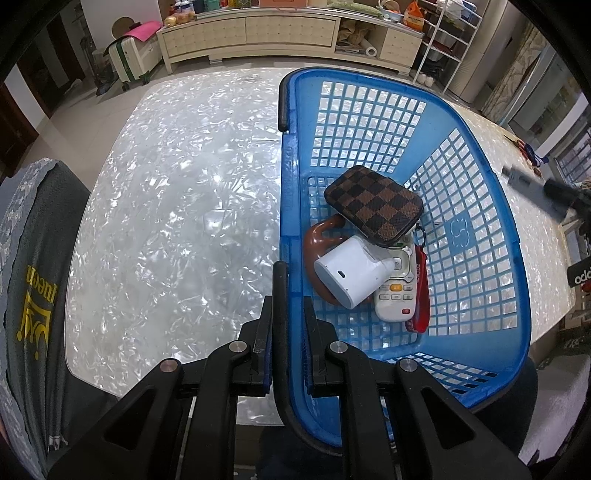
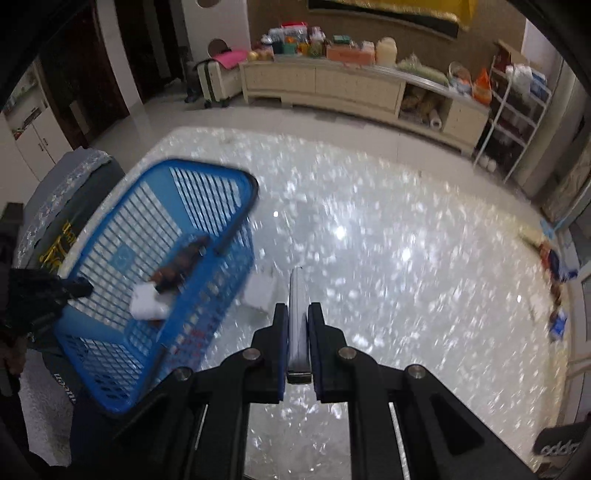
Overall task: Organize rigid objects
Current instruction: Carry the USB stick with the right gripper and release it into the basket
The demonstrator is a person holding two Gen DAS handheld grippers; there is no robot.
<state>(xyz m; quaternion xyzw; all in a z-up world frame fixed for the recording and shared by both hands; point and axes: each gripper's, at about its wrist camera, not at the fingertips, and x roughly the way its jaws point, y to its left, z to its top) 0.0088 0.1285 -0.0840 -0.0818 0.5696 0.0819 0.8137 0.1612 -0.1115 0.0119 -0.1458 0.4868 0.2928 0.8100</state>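
Observation:
My left gripper (image 1: 287, 295) is shut on the black-edged rim of a blue plastic basket (image 1: 476, 236) on the pearly white table (image 1: 177, 206). In the basket lie a brown checkered case (image 1: 373, 205), a white cylinder device (image 1: 351, 273), a white remote (image 1: 397, 288), a brown handled object (image 1: 317, 236) and a red strap (image 1: 419, 295). My right gripper (image 2: 298, 314) is shut on a thin, flat silver-grey object (image 2: 297, 317) held edge-on above the table (image 2: 388, 258), to the right of the basket (image 2: 122, 295). The right gripper also shows in the left wrist view (image 1: 517, 181), blurred.
A chair with a grey garment (image 1: 33, 280) stands at the table's left. Small items (image 2: 554, 266) lie along the table's right edge. A long cream cabinet (image 1: 258, 33) and a white wire rack (image 1: 447, 40) stand across the floor beyond the table.

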